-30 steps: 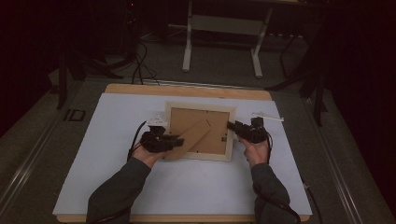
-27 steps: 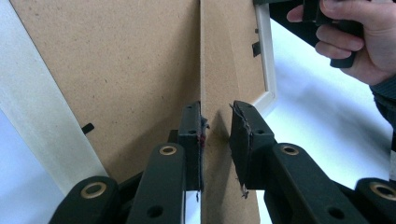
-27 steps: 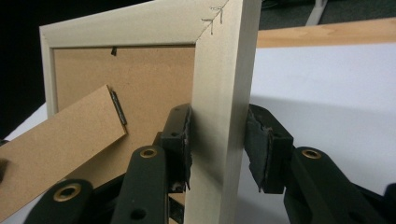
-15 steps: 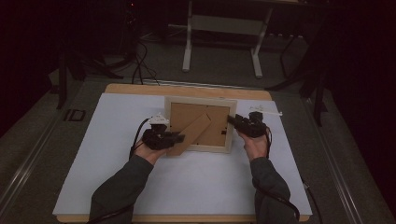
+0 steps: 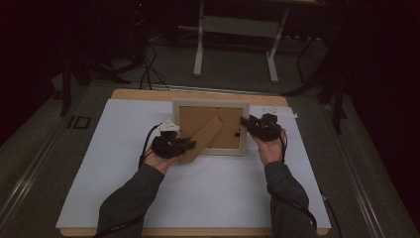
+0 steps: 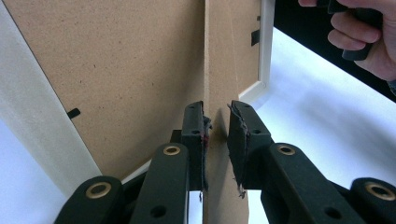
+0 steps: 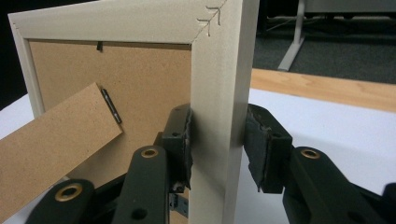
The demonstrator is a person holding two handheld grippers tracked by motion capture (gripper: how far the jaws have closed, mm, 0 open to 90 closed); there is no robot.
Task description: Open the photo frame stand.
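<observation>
I have the left gripper (image 5: 190,144) set on the cardboard easel leg (image 6: 215,65) of the picture frame (image 5: 210,105). In the left gripper view, the leg's thin edge runs up between the two pads. The jaws have just been closing. They now stand narrow around the leg, with a slim gap still visible on each side, so I judge the leg bracketed rather than clamped. Holding the leg near its free end lets me swing it out from the brown backing board (image 6: 116,70), which lies beyond and to the left of the fingertips.

The frame stands up off the white table surface (image 5: 208,193), its back facing me, between the two grippers.

The right gripper (image 5: 244,122) grips the frame's right side rail (image 7: 217,116). In the right gripper view, the pale rail passes upright between the fingers; the left pad presses its inner face and the right pad presses its outer edge. The jaws are about half open, closed on the rail. This grip keeps the frame upright and steady while the leg is set. The leg's hinge (image 7: 111,106) sits to the left of these fingers.
</observation>
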